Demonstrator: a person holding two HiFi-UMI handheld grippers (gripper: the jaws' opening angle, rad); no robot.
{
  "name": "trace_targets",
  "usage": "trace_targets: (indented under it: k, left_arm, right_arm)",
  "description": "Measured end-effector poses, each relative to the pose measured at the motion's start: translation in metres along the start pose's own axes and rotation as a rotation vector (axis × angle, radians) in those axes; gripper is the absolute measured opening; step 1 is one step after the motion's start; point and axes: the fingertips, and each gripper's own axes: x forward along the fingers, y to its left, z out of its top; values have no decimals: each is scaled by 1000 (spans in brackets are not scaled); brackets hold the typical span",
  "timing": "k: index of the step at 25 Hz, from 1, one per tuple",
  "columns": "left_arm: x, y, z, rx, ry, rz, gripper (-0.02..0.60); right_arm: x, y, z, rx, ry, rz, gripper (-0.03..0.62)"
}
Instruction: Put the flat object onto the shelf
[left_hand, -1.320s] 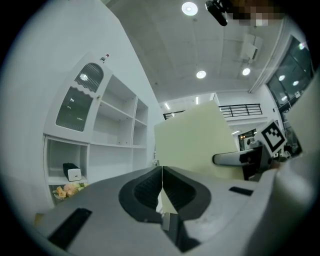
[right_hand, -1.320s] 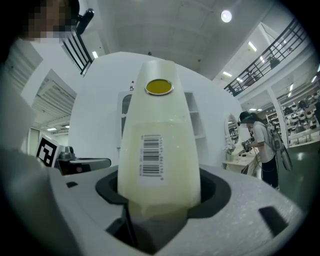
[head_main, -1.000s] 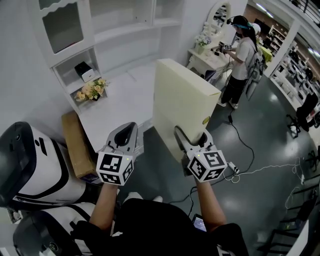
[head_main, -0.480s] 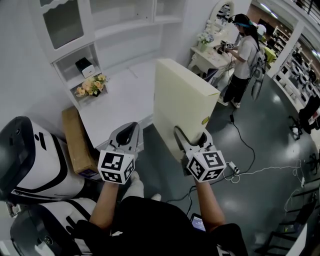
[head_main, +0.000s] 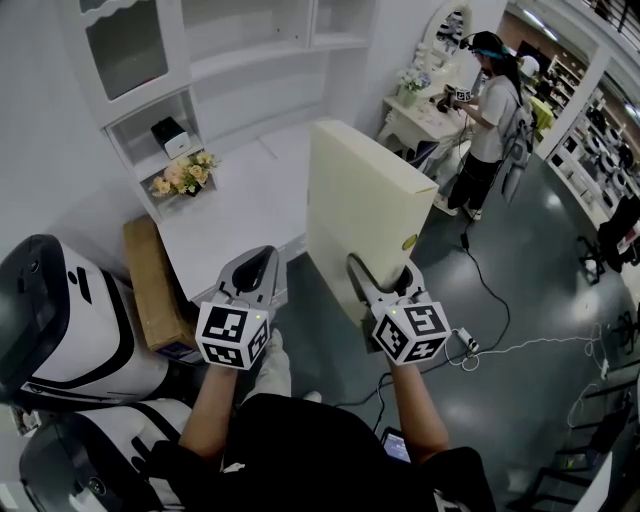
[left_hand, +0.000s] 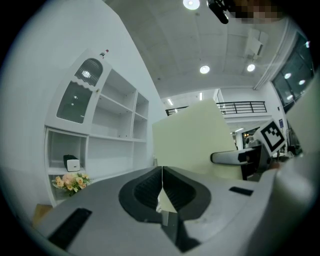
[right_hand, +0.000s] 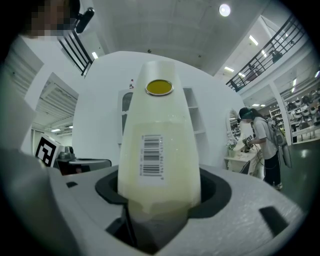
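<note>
A flat cream box (head_main: 362, 205) stands upright on its narrow edge over the floor, with my right gripper (head_main: 385, 270) shut on its lower near edge. The right gripper view looks along that edge (right_hand: 159, 150), which carries a barcode label and a round yellow sticker (right_hand: 159, 87). My left gripper (head_main: 260, 262) is level beside it on the left, apart from the box, shut and holding nothing. In the left gripper view the jaws meet in one line (left_hand: 162, 172), and the box (left_hand: 195, 145) shows to the right. The white shelf unit (head_main: 250, 60) stands ahead above a white counter (head_main: 245, 205).
A flower bunch (head_main: 183, 178) and a small white device (head_main: 168, 140) sit in the lower left shelf niche. A brown carton (head_main: 155, 285) lies beside the counter, with white-and-black machines (head_main: 60, 330) at left. A person (head_main: 488, 105) stands by a far table; cables (head_main: 500, 300) run across the floor.
A white shoe has stepped forward beneath my left gripper. Both grippers and the box keep their places.
</note>
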Motion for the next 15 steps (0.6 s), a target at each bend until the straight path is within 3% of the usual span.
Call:
trace_targets:
  k: [15]
  left_arm:
    - [43,39,4,11,-13,2,6]
  right_arm:
    - [59,-12,6,-23,-6,1,296]
